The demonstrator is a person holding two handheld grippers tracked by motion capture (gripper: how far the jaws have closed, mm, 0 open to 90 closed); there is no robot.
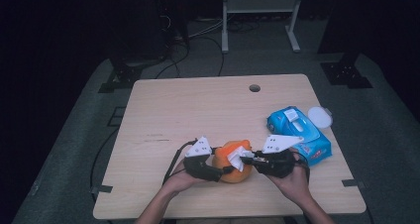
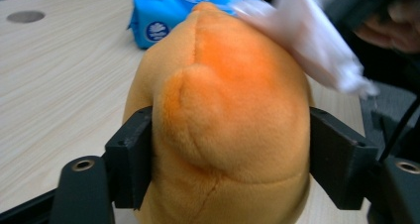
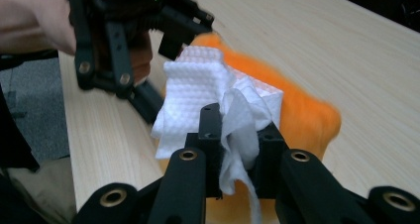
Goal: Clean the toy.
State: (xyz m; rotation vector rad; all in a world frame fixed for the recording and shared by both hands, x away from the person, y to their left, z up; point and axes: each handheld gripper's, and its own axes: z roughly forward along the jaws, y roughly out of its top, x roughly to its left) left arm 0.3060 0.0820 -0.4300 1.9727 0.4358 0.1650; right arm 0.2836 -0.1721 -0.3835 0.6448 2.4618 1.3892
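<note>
As the moment was recorded, an orange plush toy [image 1: 233,162] was seen standing on the table [image 1: 198,110], near its front edge and between the two grippers. The left gripper [image 1: 218,173] was found clamped on the toy: in the left gripper view its black jaws pressed into the plush [image 2: 223,115] from either side, and the fabric bulged between them. The right gripper [image 1: 247,159] was found clenched on a white wipe [image 1: 237,157]. In the right gripper view the wipe [image 3: 213,100] was pinched between the nearly closed jaws, with loose folds hanging below them and a bunched part laid against the top of the toy [image 3: 307,115]. In the left gripper view the wipe [image 2: 317,40] was observed touching the upper right of the toy.

A blue wipe pack [image 1: 299,134] was noted lying on the table to the right of the toy, near the right gripper but apart from it. Its flap was seen raised. A white lid [image 1: 320,117] was noted just beside the pack's far corner, at the table's right edge. A round hole [image 1: 254,88] was recorded in the tabletop near its far edge. Both of the person's hands were seen entering from the bottom of the high view, the left hand [image 1: 181,182] and the right hand [image 1: 296,177] each gripping its tool.
</note>
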